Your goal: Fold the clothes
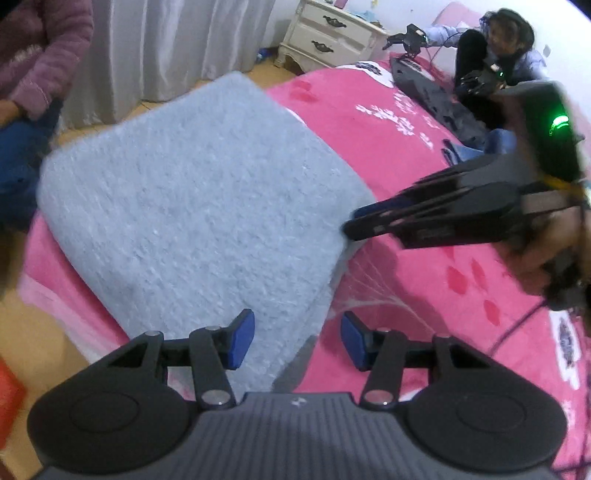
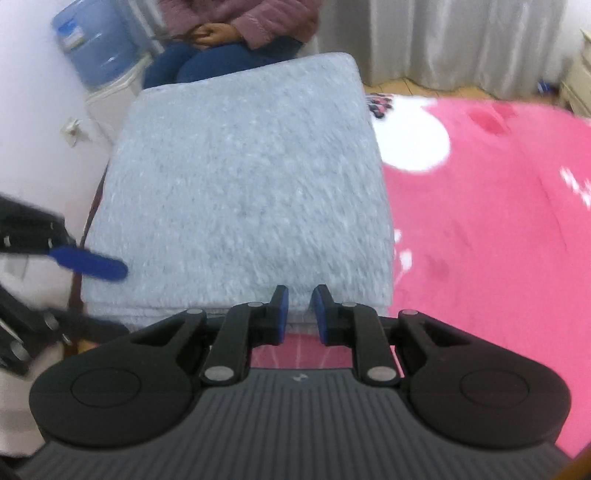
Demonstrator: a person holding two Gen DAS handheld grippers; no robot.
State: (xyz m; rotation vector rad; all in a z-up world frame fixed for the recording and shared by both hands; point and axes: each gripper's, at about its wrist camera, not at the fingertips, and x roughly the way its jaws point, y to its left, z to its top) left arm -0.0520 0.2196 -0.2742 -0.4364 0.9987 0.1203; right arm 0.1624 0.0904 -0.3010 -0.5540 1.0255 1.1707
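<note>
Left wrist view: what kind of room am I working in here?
Most likely a home bedroom. The folded grey fleece lies on a bed with a pink blanket, a white nightstand with drawers stands beyond it, and pale curtains hang to the floor.

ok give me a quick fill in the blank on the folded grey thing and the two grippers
1. The folded grey garment lies on a ____ bedspread.
2. The left gripper has its jaws ____, with nothing between them.
3. The pads on each gripper's fingers are coloured ____.
4. The right gripper points at the garment's near ____.

Missing words: pink; open; blue; edge
</note>
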